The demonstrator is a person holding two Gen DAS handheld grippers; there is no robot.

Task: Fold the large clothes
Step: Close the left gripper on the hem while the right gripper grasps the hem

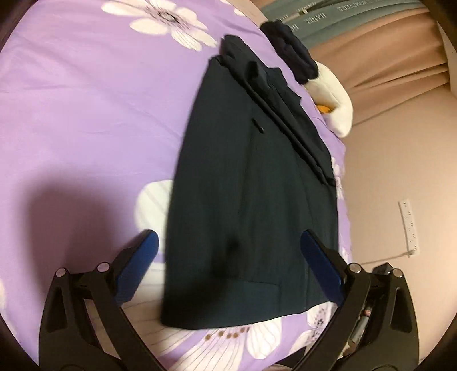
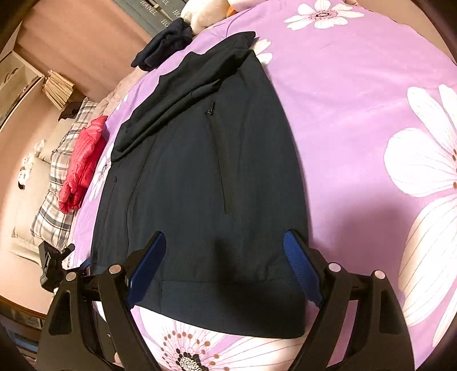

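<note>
A dark navy jacket lies flat on the purple flowered bedsheet, its sleeves folded in along its length and its hem nearest the cameras. My left gripper hovers over the hem end, open, with the blue pads spread wide and only cloth beneath them. In the right wrist view the same jacket fills the middle, a zip pocket showing on it. My right gripper is open above the hem too, its blue pads apart and holding nothing.
A bundled dark garment and a white plush toy lie at the far end of the bed. A red puffy jacket rests on a plaid pillow at the left. A power strip lies on the floor beside the bed.
</note>
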